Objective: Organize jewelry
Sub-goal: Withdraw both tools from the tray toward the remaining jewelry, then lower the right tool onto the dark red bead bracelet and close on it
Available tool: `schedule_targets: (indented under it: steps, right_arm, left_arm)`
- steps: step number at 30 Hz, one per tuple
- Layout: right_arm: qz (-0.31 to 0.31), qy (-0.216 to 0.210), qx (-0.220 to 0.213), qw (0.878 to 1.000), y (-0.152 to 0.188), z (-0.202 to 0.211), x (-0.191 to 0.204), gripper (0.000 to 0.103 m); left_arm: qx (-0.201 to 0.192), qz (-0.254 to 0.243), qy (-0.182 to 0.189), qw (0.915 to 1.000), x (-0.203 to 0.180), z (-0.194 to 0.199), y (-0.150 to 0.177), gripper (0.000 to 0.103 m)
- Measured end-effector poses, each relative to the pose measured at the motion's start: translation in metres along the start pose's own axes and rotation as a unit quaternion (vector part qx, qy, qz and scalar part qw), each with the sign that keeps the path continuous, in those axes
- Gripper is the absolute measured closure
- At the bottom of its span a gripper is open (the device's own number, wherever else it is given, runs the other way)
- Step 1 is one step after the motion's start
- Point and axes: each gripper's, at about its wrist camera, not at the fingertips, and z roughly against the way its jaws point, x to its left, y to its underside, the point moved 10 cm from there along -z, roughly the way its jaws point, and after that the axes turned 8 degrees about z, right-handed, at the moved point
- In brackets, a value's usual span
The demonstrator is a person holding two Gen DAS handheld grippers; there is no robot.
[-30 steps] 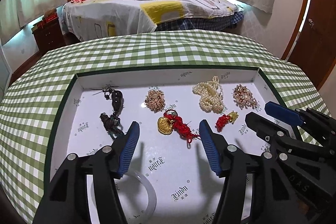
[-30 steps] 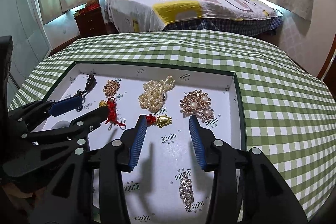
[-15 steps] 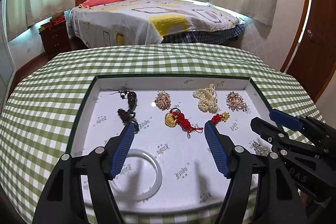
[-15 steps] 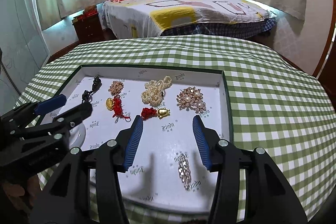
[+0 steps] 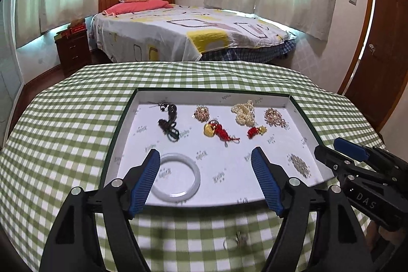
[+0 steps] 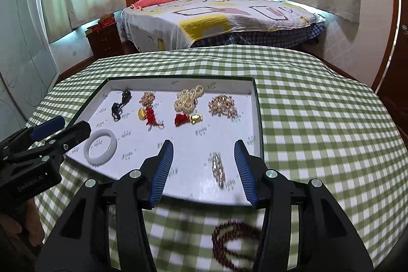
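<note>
Both tools now sit farther back from the white tray (image 5: 303,119) than a second ago, so its near edge and a strip of green checked cloth on the desk (image 5: 63,124) show in front of the fingers. Left tool (image 5: 205,177) is empty, its blue pads wide apart and its jaws opening; it hangs above the tray's near left part, with the white jade bangle (image 5: 177,179) lying just beside its left pad. Right tool (image 6: 204,170) is also empty, its pads moderately apart, framing a rhinestone hair clip (image 6: 218,168) that lies flat in the tray's near right corner without touching either pad.

Inside the tray, the far row holds a dark cord pendant (image 5: 169,119), a small gold brooch (image 5: 201,113), a heap of pearl strands (image 5: 243,114) and a larger gold-and-pearl brooch (image 5: 275,117). Nearer lie a gold charm with a red tassel (image 5: 218,131) and a smaller red-and-gold charm (image 5: 256,131).

Outside the tray, on the cloth at the near edge, lie a blurred dark red bead bracelet (image 6: 229,244) and a small silver ring (image 5: 236,242).
</note>
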Motion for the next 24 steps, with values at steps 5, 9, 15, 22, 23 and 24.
schedule_targets:
  steps: [5,9,15,22,23,24]
  right_arm:
    - [-0.001,0.009,0.002,1.0,0.019,0.016,0.0,0.054]
    - [-0.005,0.016,0.008,1.0,0.036,0.025,-0.003,0.054]
    - [-0.015,0.02,0.025,0.999,0.063,0.029,-0.008,0.054]
    - [-0.023,0.024,0.042,0.999,0.086,0.028,-0.013,0.054]
    - [-0.025,0.025,0.044,0.998,0.089,0.027,-0.014,0.054]
    - [-0.026,0.025,0.046,0.998,0.09,0.026,-0.015,0.054]
  left_arm:
    - [-0.003,0.006,0.0,1.0,0.002,0.015,0.016,0.031]
    - [0.002,0.002,-0.005,1.0,0.004,0.021,0.032,0.031]
    - [0.013,0.003,-0.01,0.9999,0.01,0.031,0.056,0.031]
    - [0.026,0.008,-0.018,0.9995,0.022,0.034,0.075,0.031]
    - [0.026,0.009,-0.019,0.9994,0.023,0.034,0.077,0.031]
    - [0.027,0.01,-0.019,0.9994,0.023,0.035,0.078,0.031]
